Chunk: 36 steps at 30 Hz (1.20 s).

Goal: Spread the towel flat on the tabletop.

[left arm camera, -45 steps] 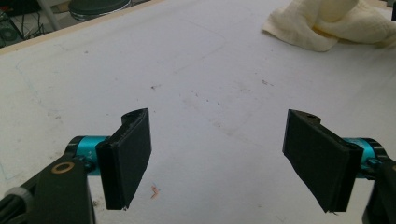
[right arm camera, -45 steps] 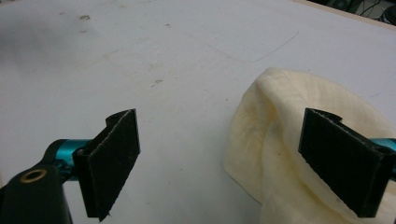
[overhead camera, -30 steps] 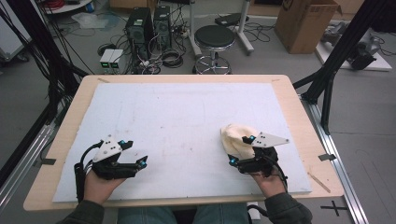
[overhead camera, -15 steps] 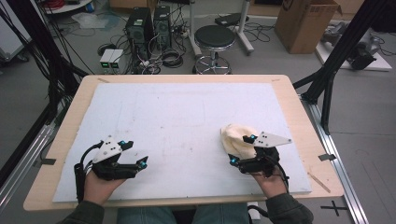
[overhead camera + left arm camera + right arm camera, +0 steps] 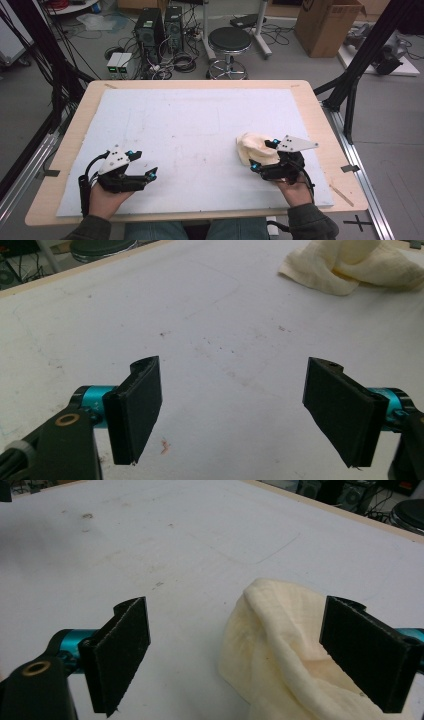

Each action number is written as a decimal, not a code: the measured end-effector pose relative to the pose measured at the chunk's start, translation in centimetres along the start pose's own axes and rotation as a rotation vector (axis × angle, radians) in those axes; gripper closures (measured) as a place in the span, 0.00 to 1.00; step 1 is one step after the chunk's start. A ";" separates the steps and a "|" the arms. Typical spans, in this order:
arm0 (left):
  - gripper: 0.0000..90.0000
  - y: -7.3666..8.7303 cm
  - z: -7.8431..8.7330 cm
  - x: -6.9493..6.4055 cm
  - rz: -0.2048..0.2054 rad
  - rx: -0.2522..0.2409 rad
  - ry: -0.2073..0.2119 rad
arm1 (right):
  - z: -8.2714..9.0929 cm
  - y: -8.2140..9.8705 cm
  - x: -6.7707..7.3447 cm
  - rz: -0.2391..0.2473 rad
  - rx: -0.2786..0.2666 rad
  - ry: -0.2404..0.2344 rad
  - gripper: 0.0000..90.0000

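Currently right gripper [image 5: 235,650] jaws spread wide, gripping nothing; crumpled cream cloth [image 5: 280,655] on white mat [image 5: 190,125], lying between them, nearer one jaw. Left gripper [image 5: 235,415] wide open, empty, cloth well ahead of it.

A black round stool [image 5: 229,40] stands beyond the table's [image 5: 320,125] far edge — two computer towers [image 5: 160,25] left of it, a cardboard box [image 5: 327,25] right.
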<state>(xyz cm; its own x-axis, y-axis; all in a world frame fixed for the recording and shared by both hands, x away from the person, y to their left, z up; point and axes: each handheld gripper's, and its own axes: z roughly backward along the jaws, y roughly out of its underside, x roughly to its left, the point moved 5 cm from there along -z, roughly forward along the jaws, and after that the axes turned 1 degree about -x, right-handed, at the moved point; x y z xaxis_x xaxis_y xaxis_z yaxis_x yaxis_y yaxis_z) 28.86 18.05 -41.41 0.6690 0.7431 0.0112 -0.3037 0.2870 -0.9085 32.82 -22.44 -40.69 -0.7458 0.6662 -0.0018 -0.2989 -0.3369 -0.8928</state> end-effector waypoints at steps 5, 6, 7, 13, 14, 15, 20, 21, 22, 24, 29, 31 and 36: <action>0.27 0.0 0.0 0.1 0.001 0.002 -0.002 | 0.4 -0.1 -0.7 -0.001 0.001 0.014 0.14; 0.27 0.0 0.0 0.1 0.002 0.002 -0.002 | 0.4 -0.1 -0.9 0.000 0.002 0.017 0.14; 0.27 0.0 0.0 0.1 0.001 0.002 -0.001 | 0.4 -0.1 -0.9 0.000 0.002 0.017 0.14; 0.27 0.1 0.0 0.1 -0.004 0.008 0.000 | 1.2 -0.1 -2.3 -0.019 -0.003 0.045 0.16; 0.27 0.1 -0.1 0.1 -0.003 0.007 0.000 | 1.2 -0.1 -2.3 -0.019 -0.003 0.045 0.16; 0.27 0.1 -0.1 0.1 -0.004 0.008 0.002 | 1.4 0.0 -2.8 -0.026 -0.002 0.055 0.16; 0.27 0.2 -0.1 0.2 -0.001 0.009 -0.001 | 1.7 0.5 -3.8 -0.047 0.003 0.069 0.16; 0.27 0.2 -0.1 0.2 -0.001 0.011 -0.001 | 1.8 0.6 -3.9 -0.055 0.006 0.070 0.17; 0.27 0.2 -0.1 0.2 0.002 0.009 -0.002 | 1.8 0.7 -4.0 -0.059 0.010 0.072 0.17; 0.27 0.2 -0.1 0.2 -0.001 0.011 -0.002 | 1.7 0.8 -4.1 -0.054 0.012 0.074 0.17; 0.27 0.2 -0.2 0.1 -0.004 0.014 0.000 | 1.3 1.5 -4.5 -0.074 0.034 0.072 0.22; 0.27 0.3 -0.2 0.1 -0.003 0.015 0.000 | 0.9 1.7 -4.6 -0.074 0.036 0.065 0.25; 0.27 0.3 -0.3 0.1 -0.004 0.020 -0.001 | -0.3 2.4 -4.6 -0.077 0.072 0.055 0.31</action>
<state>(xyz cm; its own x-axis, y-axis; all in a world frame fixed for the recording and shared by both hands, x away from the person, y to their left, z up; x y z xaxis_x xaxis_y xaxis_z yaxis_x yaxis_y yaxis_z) 29.04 18.06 -41.81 0.6695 0.7427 0.0148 -0.3146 0.3015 -0.9001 35.73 -26.11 -42.97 -0.6860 0.7265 0.0393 -0.3972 -0.3288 -0.8568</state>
